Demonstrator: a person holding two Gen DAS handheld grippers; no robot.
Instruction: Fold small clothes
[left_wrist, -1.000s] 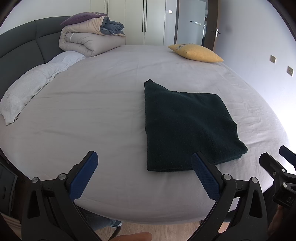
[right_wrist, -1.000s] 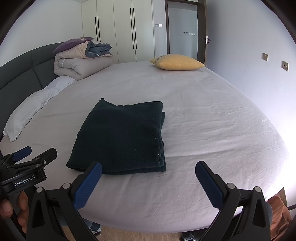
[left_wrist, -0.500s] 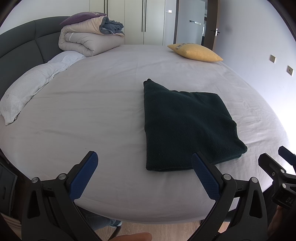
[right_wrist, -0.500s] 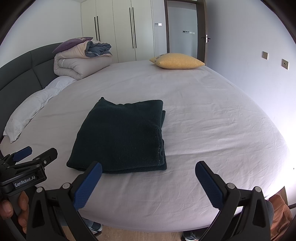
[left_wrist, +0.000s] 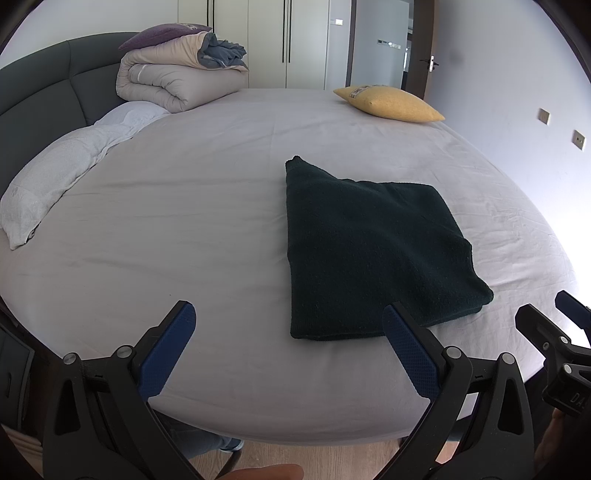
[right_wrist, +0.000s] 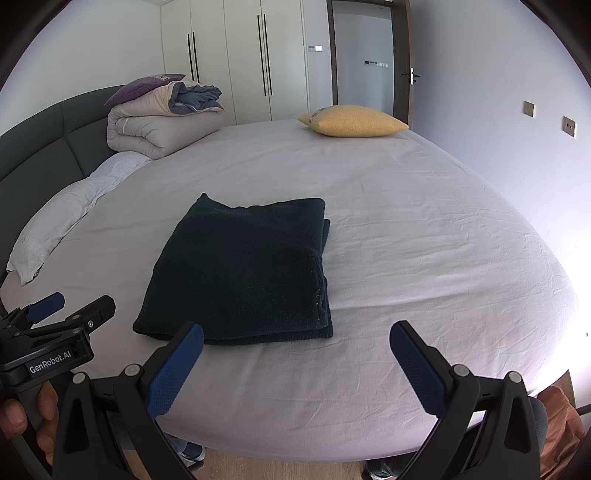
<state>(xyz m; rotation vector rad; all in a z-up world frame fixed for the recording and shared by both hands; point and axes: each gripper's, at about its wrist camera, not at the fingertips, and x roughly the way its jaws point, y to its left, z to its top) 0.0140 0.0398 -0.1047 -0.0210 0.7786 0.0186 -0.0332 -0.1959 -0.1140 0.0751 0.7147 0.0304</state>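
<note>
A dark green garment lies folded into a flat rectangle on the white bed sheet; it also shows in the right wrist view. My left gripper is open and empty, held back over the bed's near edge, left of the garment's near corner. My right gripper is open and empty, just short of the garment's near edge. Each gripper shows in the other's view, the right one and the left one.
A rolled duvet with a purple cushion sits at the far left by the dark headboard. A white pillow lies on the left. A yellow cushion lies at the far end. Wardrobes and a door stand behind.
Almost nothing differs. Both grippers stay open and drift very slightly; the garment has not moved.
</note>
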